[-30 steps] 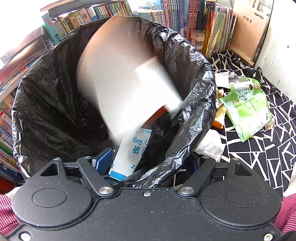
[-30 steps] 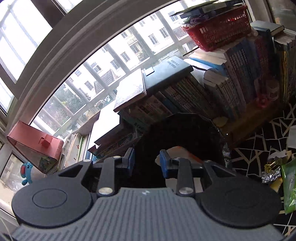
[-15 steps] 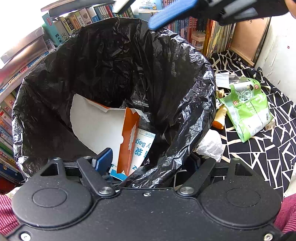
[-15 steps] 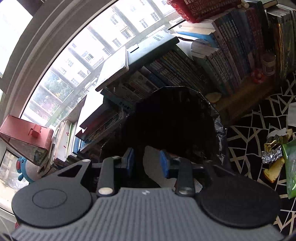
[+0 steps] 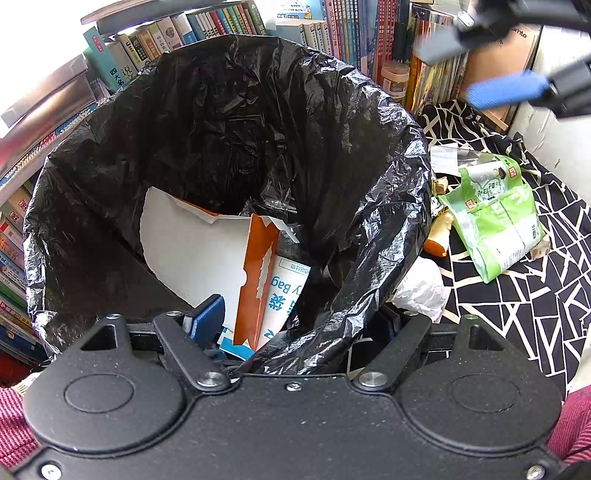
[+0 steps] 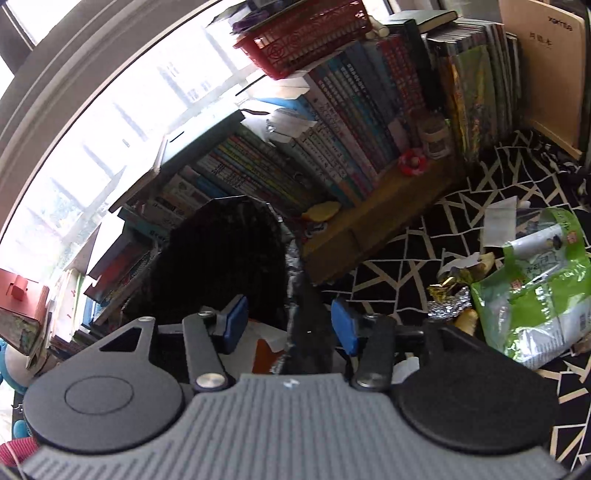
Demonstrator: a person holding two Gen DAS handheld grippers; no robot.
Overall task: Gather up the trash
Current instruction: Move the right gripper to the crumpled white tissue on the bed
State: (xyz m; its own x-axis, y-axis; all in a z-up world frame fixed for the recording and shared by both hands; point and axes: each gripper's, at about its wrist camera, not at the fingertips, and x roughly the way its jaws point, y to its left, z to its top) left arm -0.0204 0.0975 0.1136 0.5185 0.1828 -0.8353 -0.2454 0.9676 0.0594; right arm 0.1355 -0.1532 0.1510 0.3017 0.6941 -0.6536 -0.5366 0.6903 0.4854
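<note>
A black trash bag (image 5: 229, 155) is held wide open at its near rim, which is draped between the fingers of the left gripper (image 5: 295, 325); one blue pad (image 5: 207, 317) is seen inside the bag, while the other finger is hidden behind the plastic, so whether the rim is truly pinched cannot be told. Inside the bag, a torn white and orange carton (image 5: 207, 258) is propped upright against a blue and white package (image 5: 280, 295). The right gripper (image 6: 290, 326) is seen above the bag's edge with its jaws opening and nothing held between its blue pads; only the bag's rim is seen beyond the gap. On the black and white patterned cloth (image 5: 517, 332), just beside the bag, more trash is left uncollected: a crumpled white wad (image 5: 421, 291) touching the bag's side, a green snack bag (image 6: 535, 288), a ball of foil (image 6: 448, 304) and a yellowish scrap (image 5: 439, 236). Rows of books (image 6: 332, 129) are lined up behind the bag, and a red basket (image 6: 306, 33) is set on top of them.
</note>
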